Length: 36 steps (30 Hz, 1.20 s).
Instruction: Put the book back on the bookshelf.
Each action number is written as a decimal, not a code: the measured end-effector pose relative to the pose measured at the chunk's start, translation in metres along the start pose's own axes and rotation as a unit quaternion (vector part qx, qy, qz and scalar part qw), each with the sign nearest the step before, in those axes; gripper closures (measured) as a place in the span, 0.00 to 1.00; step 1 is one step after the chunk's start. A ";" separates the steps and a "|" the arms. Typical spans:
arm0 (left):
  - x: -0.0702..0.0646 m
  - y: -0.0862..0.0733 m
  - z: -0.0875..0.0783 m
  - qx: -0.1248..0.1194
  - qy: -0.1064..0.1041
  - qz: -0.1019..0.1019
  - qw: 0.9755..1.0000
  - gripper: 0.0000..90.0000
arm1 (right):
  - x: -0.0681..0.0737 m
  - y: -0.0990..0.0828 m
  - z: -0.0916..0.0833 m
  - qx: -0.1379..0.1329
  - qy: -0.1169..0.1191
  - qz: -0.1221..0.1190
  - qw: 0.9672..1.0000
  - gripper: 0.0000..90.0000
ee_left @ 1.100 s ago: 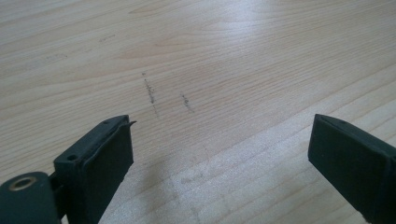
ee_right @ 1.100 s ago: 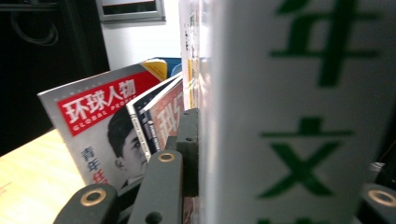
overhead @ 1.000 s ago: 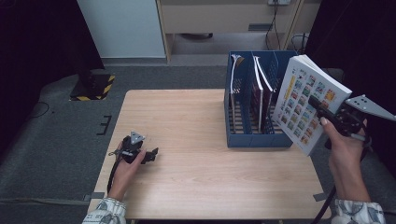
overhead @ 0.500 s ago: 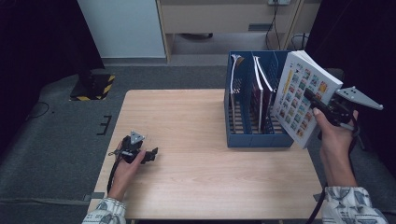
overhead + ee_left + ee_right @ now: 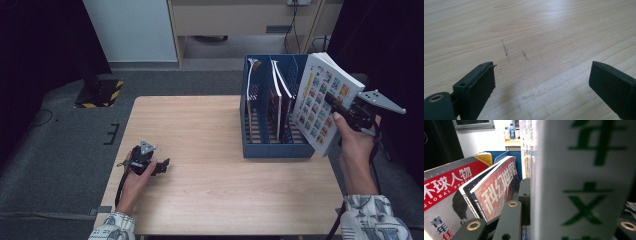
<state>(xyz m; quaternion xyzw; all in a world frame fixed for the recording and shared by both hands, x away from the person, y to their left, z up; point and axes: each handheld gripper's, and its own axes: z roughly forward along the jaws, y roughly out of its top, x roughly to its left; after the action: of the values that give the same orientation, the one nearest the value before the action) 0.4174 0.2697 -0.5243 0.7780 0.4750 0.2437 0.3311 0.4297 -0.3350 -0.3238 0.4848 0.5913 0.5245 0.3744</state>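
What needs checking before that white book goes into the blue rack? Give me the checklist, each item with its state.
1. Grip: the right gripper is closed on the thick white book with the grid of coloured pictures on its cover: ok.
2. Book clear of the table: it is held up at a tilt by the right end of the blue slotted plastic file rack: ok.
3. Free slot at the rack's right end: the book hides it: cannot tell.
4. Neighbours: the red-covered magazines lean in their slots, apart from the book: ok.
5. Left gripper: fingers open over the bare light wooden table, away from the rack: ok.
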 end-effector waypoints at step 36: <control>-0.004 0.001 0.000 -0.004 0.014 0.007 1.000 0.07 | -0.005 0.012 0.064 -0.008 -0.056 0.013 0.998 0.82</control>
<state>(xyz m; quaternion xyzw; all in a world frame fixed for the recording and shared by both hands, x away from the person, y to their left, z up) 0.4163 0.2661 -0.5243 0.7768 0.4730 0.2584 0.3255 0.4944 -0.3235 -0.3232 0.5184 0.5587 0.5061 0.4038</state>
